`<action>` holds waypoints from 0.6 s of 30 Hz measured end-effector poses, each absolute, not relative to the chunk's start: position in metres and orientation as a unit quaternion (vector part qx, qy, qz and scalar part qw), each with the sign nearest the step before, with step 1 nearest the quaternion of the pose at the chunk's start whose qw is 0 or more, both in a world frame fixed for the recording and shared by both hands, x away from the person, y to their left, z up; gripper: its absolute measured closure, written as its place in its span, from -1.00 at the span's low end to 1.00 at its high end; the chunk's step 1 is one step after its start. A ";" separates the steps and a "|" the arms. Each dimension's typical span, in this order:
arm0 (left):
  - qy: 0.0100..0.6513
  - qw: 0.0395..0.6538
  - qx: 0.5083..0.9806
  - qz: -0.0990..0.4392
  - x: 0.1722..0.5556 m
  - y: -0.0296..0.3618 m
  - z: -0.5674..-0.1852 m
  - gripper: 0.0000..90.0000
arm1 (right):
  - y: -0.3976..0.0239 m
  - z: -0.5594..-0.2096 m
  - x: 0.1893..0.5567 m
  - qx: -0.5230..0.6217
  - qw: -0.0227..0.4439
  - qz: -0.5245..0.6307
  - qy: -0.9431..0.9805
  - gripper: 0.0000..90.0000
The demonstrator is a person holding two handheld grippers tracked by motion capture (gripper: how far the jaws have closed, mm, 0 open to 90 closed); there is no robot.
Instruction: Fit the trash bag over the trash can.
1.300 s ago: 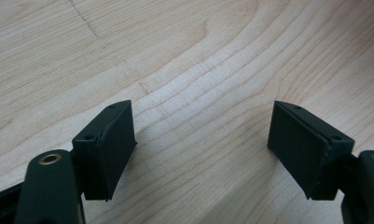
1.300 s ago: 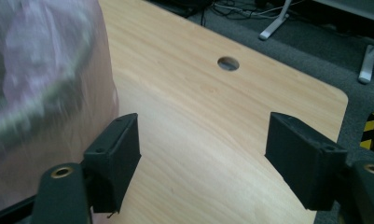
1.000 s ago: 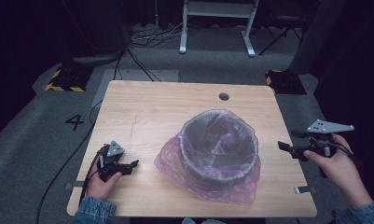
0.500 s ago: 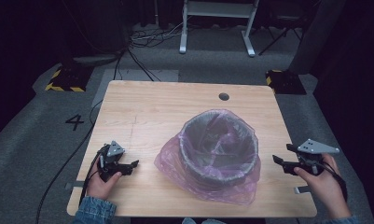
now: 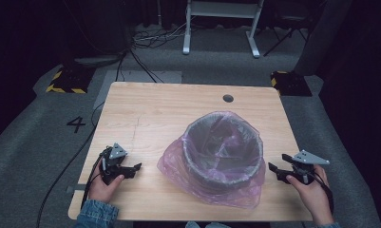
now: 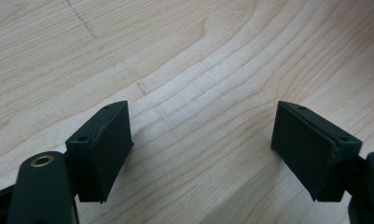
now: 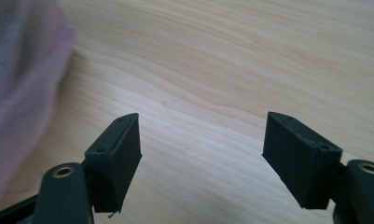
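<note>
Left gripper (image 5: 131, 169) jaws wide apart; right gripper (image 5: 276, 171) likewise (both hand-held)

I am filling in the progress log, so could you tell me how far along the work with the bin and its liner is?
Done: the purple bag lines the grey bin, its edge folded over the rim and draped onto the table. In hand: nothing; the left gripper and right gripper sit open at either side, apart from the bag. Left: probably little beyond tidying the loose plastic.
</note>
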State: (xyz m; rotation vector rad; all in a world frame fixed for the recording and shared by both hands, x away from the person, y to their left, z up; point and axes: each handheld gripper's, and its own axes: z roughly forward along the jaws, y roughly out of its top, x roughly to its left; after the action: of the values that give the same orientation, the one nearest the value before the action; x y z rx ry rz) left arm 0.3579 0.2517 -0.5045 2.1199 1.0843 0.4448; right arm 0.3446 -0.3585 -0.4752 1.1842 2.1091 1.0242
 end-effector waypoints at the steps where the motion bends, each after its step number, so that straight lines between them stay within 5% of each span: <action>1: 0.418 0.351 0.820 0.173 0.358 0.252 -0.504 -0.57 | -0.358 -0.477 0.346 0.439 0.263 0.372 0.774 -0.38; 13: 0.418 0.351 0.820 0.173 0.358 0.251 -0.505 -0.58 | -0.355 -0.502 0.369 0.482 0.218 0.358 0.770 -0.40; 18: 0.418 0.351 0.820 0.173 0.358 0.251 -0.505 -0.58 | -0.352 -0.503 0.376 0.486 0.222 0.340 0.774 -0.62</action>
State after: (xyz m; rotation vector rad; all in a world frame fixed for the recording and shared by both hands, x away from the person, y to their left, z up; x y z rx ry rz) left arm 0.3584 0.2515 -0.5046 2.1216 1.0830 0.4474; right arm 0.3763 -0.3525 -0.5034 1.3419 2.1379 0.9403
